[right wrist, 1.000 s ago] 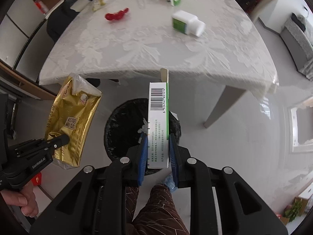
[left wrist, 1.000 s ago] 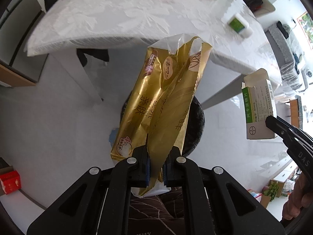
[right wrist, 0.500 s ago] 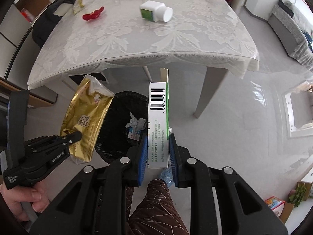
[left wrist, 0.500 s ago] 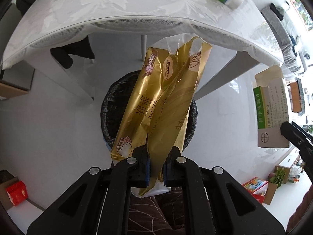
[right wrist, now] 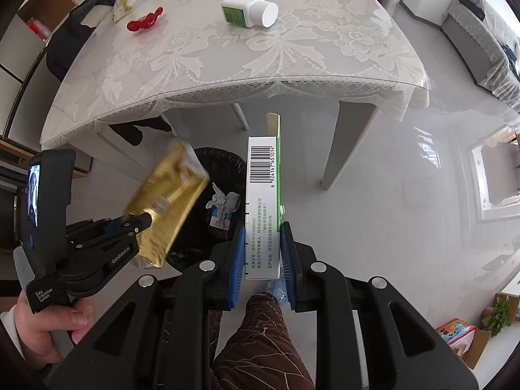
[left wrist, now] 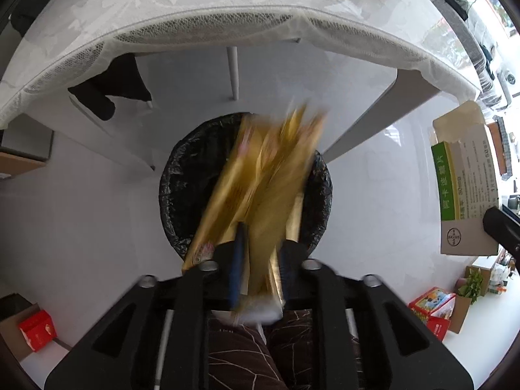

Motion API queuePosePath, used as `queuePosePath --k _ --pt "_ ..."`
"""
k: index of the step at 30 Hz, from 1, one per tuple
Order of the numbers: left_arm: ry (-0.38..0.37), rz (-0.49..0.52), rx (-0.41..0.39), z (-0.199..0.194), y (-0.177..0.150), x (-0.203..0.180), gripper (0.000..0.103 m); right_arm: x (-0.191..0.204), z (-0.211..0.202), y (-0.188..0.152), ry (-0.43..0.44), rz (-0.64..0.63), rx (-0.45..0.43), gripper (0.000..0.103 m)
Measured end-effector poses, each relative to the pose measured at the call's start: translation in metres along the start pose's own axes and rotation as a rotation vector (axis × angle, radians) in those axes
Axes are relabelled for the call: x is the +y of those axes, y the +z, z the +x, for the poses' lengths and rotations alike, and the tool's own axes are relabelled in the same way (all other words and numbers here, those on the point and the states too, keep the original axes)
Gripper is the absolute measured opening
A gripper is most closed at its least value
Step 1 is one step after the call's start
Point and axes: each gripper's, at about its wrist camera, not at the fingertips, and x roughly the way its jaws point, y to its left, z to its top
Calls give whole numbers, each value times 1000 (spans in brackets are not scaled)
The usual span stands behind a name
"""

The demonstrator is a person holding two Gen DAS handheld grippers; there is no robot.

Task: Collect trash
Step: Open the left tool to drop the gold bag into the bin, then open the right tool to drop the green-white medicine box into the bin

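Two grippers above one round, black-lined bin (left wrist: 182,175)

The left gripper (left wrist: 258,260) has just been opening, crinkly gold foil wrapper (left wrist: 260,175) loose between its pads; the right gripper (right wrist: 261,260) clamps one flat cardboard box (right wrist: 261,201).

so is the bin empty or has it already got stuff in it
Not empty. The bin holds crumpled white paper and a small packet beside it. How full it is, cannot tell.

Blurred gold wrapper (left wrist: 260,175), seemingly loose, over black bin (left wrist: 175,175)
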Motion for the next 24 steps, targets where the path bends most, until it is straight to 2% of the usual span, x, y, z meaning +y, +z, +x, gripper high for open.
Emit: queuePosePath --k 3,5,8,12,15,24 --pt "5 4 -39 -6 1 3 53 2 3 2 2 3 7 20" --pt "-4 -1 -56 -10 2 7 60 4 6 4 6 4 14 20" --pt "-10 -20 -88 -19 3 17 79 10 12 7 13 2 25 20" --pt "-31 -65 -135 -34 2 35 92 23 19 10 22 -14 34 20" --pt "-23 -77 -168 -44 0 44 94 36 26 12 31 -31 46 20" --pt "-4 -124 -180 -63 -10 85 96 77 54 21 81 -51 112 20"
